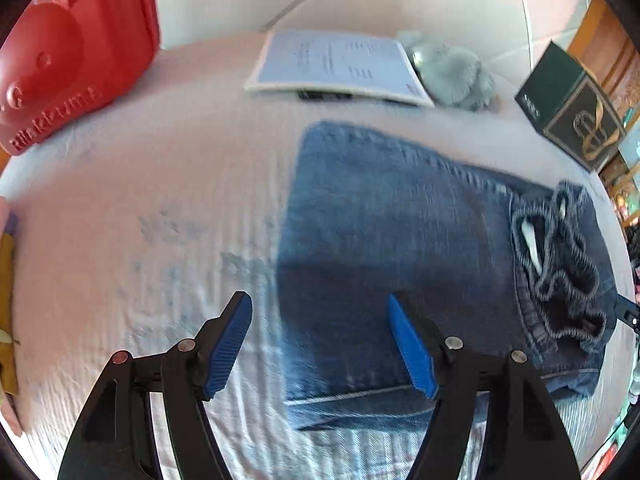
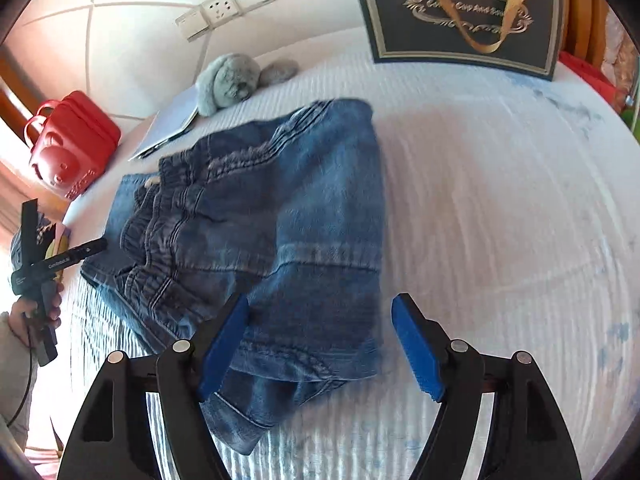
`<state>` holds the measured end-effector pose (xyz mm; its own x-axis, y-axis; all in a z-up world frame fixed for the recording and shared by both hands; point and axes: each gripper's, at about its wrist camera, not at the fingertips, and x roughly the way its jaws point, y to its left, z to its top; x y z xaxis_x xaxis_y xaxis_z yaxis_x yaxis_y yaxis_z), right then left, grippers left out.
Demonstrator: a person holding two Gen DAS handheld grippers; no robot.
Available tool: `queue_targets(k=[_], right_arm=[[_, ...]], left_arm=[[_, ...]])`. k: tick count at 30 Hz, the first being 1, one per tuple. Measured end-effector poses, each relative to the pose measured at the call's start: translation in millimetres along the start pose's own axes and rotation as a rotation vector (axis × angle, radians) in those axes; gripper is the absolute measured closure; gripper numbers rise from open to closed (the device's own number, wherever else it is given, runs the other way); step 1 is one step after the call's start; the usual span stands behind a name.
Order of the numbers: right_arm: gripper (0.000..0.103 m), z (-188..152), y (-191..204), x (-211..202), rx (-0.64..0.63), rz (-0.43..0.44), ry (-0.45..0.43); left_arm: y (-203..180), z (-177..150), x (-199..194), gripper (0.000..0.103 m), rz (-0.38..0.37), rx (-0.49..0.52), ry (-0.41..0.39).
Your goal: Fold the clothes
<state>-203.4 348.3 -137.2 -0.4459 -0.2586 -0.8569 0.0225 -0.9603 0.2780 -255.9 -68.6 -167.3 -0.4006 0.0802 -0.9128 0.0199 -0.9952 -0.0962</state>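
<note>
Denim jeans [image 2: 280, 216] lie folded beneath both wide-spread, empty tools, left tool [image 1: 320, 344] and right tool [image 2: 320, 344].

Both hand-held grippers [image 1: 320, 340] [image 2: 320, 344] agape

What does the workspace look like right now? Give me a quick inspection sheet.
Surface: white ribbed bedspread, with faint bluish marks.
Job's things: blue denim jeans, folded in layers, elastic waistband showing.
Clutter: red plastic case, white printed booklet, grey plush toy, dark green gift box with gold ribbon.
Grippers: left gripper open above the jeans' edge; right gripper open, the hem lying between its blue pads, not pinched.
Cables: thin dark cord hanging below the person's hand.
Surroundings: white wall with socket plates; wooden furniture at the side.
</note>
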Motion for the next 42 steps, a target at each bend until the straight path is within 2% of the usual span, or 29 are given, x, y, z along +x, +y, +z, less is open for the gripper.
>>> queue_targets(k=[2, 4, 6, 10, 13, 14, 15, 17, 18, 19, 22, 24, 26, 28, 31, 32, 33, 34, 35, 36, 38, 40, 42], right_arm=[[0.03, -3.3, 2.0, 8.8, -0.006, 0.002, 0.025], [0.033, -5.7, 2.6, 19.2, -0.001, -0.012, 0.053], [0.034, -6.1, 2.2, 16.1, 0.005, -0.014, 0.033], [0.035, -6.8, 8.4, 2.2, -0.015, -0.058, -0.046], [0.035, -4.8, 16.9, -9.5, -0.051, -0.08, -0.114], [0.035, -3.7, 19.2, -10.3, -0.059, -0.064, -0.126], [0.035, -2.5, 20.8, -1.7, -0.068, -0.069, -0.091], [0.035, -0.2, 23.9, 16.0, -0.085, -0.082, -0.019], [0.033, 0.9, 25.5, 24.8, -0.094, -0.088, 0.017], [0.026, 1.3, 27.2, 29.2, -0.103, -0.091, 0.021], [0.013, 3.0, 30.0, 34.7, -0.097, -0.073, 0.023], [0.013, 2.9, 27.2, 32.9, -0.076, -0.052, 0.014], [0.017, 1.8, 19.3, 24.3, -0.029, -0.022, -0.009], [0.019, -2.0, -0.2, 8.7, 0.062, -0.02, -0.046], [0.019, -12.4, -27.7, -13.8, 0.143, -0.042, -0.087], [0.019, -17.2, -38.7, -22.0, 0.167, -0.04, -0.095], [0.019, -20.5, -46.0, -27.6, 0.183, -0.043, -0.098], [0.019, -23.7, -53.2, -33.0, 0.198, -0.045, -0.101], [0.019, -25.2, -57.1, -36.7, 0.206, -0.05, -0.105], [0.019, -26.6, -61.1, -40.4, 0.214, -0.055, -0.108], [0.019, -25.8, -63.0, -44.9, 0.222, -0.049, -0.117], [0.019, -22.3, -59.0, -46.1, 0.227, -0.008, -0.126], [0.019, -14.5, -47.4, -46.1, 0.216, 0.067, -0.151]], left_arm=[[-7.8, -5.0, 2.8, 0.033, 0.016, 0.028, 0.008], [-11.2, -7.4, 0.8, 0.045, 0.005, 0.026, 0.013], [-8.2, -7.9, -1.2, 0.057, -0.01, 0.004, 0.016], [-3.4, -8.4, -2.8, 0.062, -0.033, -0.02, 0.022], [-8.0, -9.6, -2.3, 0.064, -0.008, 0.011, 0.004], [-9.9, -10.4, -2.8, 0.068, 0.005, 0.021, -0.007], [-12.5, -11.1, -4.1, 0.079, 0.02, 0.03, -0.02], [-17.7, -10.0, -11.2, 0.092, 0.024, 0.026, -0.03], [-22.6, -7.9, -19.1, 0.094, 0.028, 0.021, -0.042], [-29.3, -5.6, -29.0, 0.094, 0.022, 0.029, -0.063], [-58.9, 1.2, -74.7, 0.094, -0.049, 0.077, -0.149], [-90.3, 6.6, -104.0, 0.094, -0.117, 0.13, -0.2], [-129.0, 10.6, -127.8, 0.094, -0.184, 0.202, -0.241], [-174.2, 13.0, -135.1, 0.094, -0.245, 0.276, -0.25], [-240.8, 11.6, -123.4, 0.094, -0.286, 0.396, -0.223], [-258.0, 8.8, -106.6, 0.091, -0.283, 0.429, -0.176], [-274.0, 5.7, -89.8, 0.079, -0.28, 0.46, -0.129], [-280.9, -0.2, -72.3, 0.065, -0.272, 0.483, -0.072], [-286.6, -6.3, -55.7, 0.046, -0.263, 0.501, -0.018], [-282.9, -13.5, -46.5, 0.047, -0.252, 0.492, 0.006], [-263.9, -23.8, -52.8, 0.047, -0.283, 0.474, -0.026], [-235.9, -26.2, -70.3, 0.047, -0.297, 0.427, -0.058], [-202.9, -27.8, -90.1, 0.042, -0.309, 0.367, -0.095]])
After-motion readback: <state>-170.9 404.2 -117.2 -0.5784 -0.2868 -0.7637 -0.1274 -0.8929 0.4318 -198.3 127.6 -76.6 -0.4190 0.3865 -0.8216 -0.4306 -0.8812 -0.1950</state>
